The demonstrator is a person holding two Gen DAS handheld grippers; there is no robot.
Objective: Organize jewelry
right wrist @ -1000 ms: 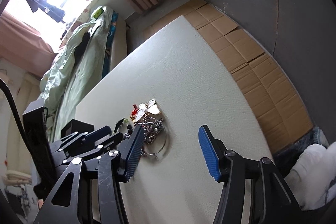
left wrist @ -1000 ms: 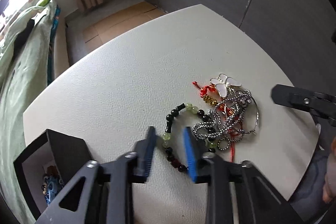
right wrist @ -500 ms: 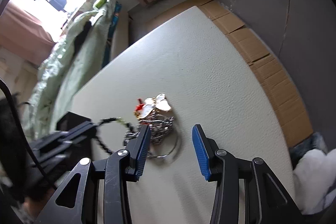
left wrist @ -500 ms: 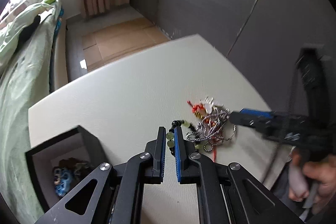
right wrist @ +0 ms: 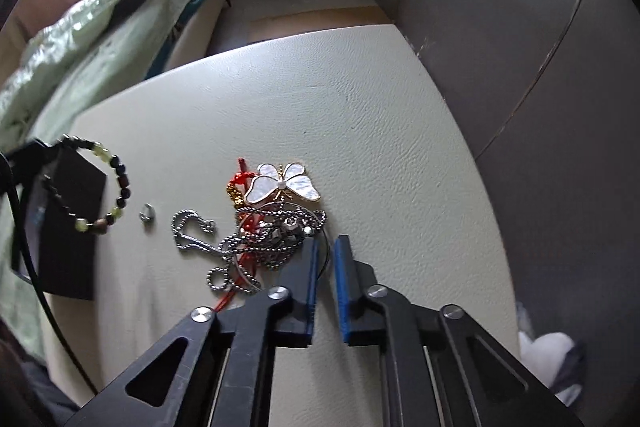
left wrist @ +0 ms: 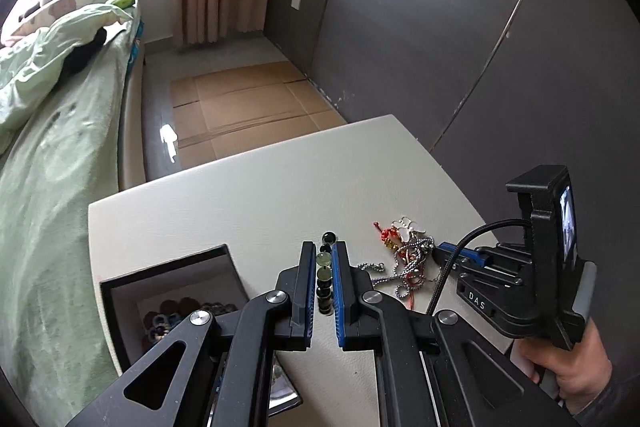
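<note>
Beaded bracelet (left wrist: 324,277): clamped in left hand-held gripper (left wrist: 323,259), box (left wrist: 168,267) lower-left; right hand-held gripper (right wrist: 326,259) closed on thin hoop (right wrist: 326,255).

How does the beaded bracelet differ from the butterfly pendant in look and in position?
The beaded bracelet is a loop of dark and pale green round beads; the butterfly pendant is flat, with white wings edged in gold. The bracelet hangs lifted from the left gripper, near the black box; the pendant lies on the table, against the tangled chains.
</note>
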